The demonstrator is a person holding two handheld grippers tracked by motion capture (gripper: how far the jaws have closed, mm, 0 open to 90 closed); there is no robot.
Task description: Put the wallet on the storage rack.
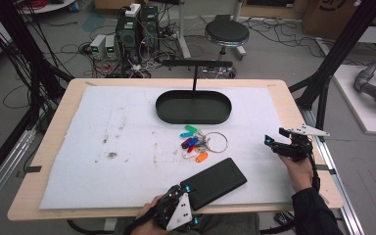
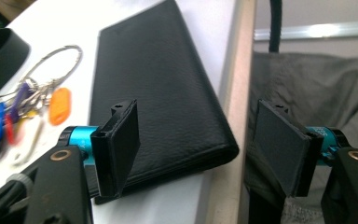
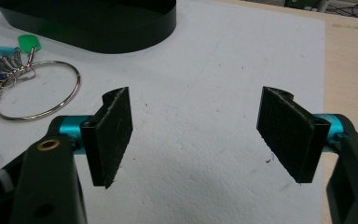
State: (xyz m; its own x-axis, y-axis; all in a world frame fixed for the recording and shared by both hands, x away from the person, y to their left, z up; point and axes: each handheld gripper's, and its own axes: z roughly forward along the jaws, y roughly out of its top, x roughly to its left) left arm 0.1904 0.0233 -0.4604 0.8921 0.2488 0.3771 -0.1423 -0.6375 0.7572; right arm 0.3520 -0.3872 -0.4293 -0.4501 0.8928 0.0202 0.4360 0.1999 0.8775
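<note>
A black leather wallet (image 1: pixel 214 182) lies at an angle near the table's front edge. My left gripper (image 1: pixel 188 203) stands open at the wallet's near end. In the left gripper view the wallet (image 2: pixel 161 88) runs away behind the left pad (image 2: pixel 121 144), and the right pad hangs beyond the table edge; nothing is held in the gripper (image 2: pixel 200 144). A key ring with coloured tags (image 1: pixel 199 142) lies mid-table in front of a black oval tray (image 1: pixel 193 107). My right gripper (image 1: pixel 276 138) hovers open at the mat's right side, its jaws wide over bare white mat (image 3: pixel 196 135).
A white mat (image 1: pixel 117 147) covers most of the wooden table (image 1: pixel 58 117). A black T-shaped stand (image 1: pixel 196 66) rises from the tray. Key ring (image 3: pixel 37 91) and tray (image 3: pixel 98 23) lie left and ahead in the right gripper view. Floor cables and a stool (image 1: pixel 226 33) lie beyond.
</note>
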